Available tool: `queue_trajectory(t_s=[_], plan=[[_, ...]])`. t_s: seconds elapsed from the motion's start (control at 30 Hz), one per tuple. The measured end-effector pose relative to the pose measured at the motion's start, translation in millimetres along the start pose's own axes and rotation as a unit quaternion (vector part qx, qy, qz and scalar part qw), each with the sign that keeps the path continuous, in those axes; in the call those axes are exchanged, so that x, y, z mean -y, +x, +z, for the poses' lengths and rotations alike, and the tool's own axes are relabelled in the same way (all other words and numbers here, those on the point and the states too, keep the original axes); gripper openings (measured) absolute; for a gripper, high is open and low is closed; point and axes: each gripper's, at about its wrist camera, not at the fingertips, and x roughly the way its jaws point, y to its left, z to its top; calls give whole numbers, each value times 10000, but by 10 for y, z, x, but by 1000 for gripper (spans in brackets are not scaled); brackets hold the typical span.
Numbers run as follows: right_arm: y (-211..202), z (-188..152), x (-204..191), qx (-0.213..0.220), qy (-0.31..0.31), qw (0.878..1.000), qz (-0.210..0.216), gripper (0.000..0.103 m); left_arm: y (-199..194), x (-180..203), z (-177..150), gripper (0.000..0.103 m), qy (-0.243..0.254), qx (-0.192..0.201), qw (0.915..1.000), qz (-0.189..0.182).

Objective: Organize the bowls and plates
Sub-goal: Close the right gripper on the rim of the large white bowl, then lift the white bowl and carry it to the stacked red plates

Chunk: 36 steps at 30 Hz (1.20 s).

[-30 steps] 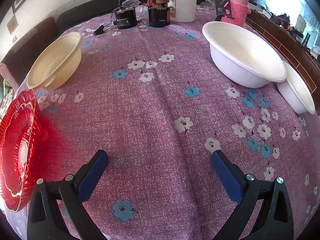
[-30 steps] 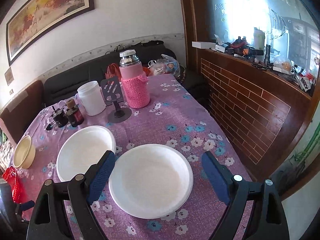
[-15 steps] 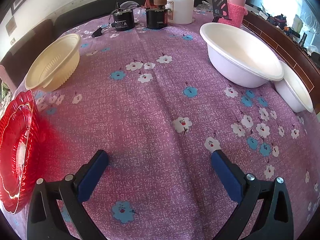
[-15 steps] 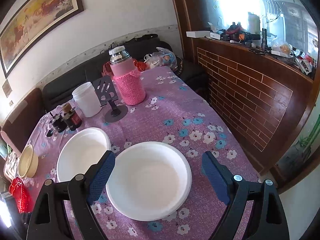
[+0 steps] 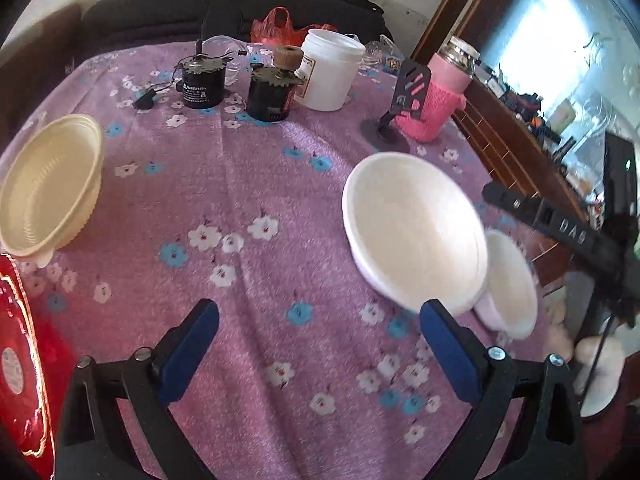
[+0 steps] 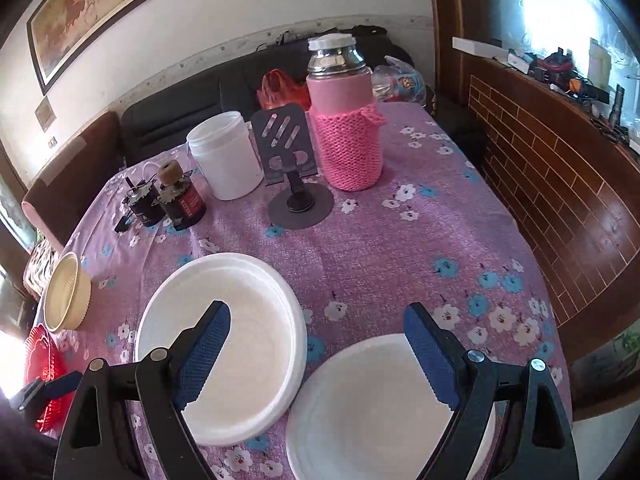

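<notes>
i had swung my right tongs (image 6: 316, 354), wide and empty, from the near white bowl (image 6: 384, 408) toward the far white bowl (image 6: 220, 344) beside it, while my empty left tongs (image 5: 318, 356) were closing, so nothing was stacked yet.

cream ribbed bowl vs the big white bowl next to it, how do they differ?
Colour: the cream bowl is yellowish, the big white bowl plain white. Surface: the cream bowl has ribbed walls, the white one looks smooth. Size: the white bowl is wider. Both stand upright, apparently empty, on the purple floral tablecloth.
</notes>
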Motion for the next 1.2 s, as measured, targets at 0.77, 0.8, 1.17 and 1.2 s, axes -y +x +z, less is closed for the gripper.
queue_trajectory(t_s=[0.77,0.8,1.17,1.2], plan=[[589,35,-357,-827,-694,9942,-6,23,687,333,151,23,167,-516,9984,-187],[553,30,-385,-787,-730,9942,-28,23,650,320,144,23,153,-485,9985,-194],[167,-176,-706,-561,-764,9949,352,22,25,134,-118,23,167,-7,9998,85],[124,-205,-742,-532,-762,9949,381,22,-43,120,-153,23,171,50,9998,108]])
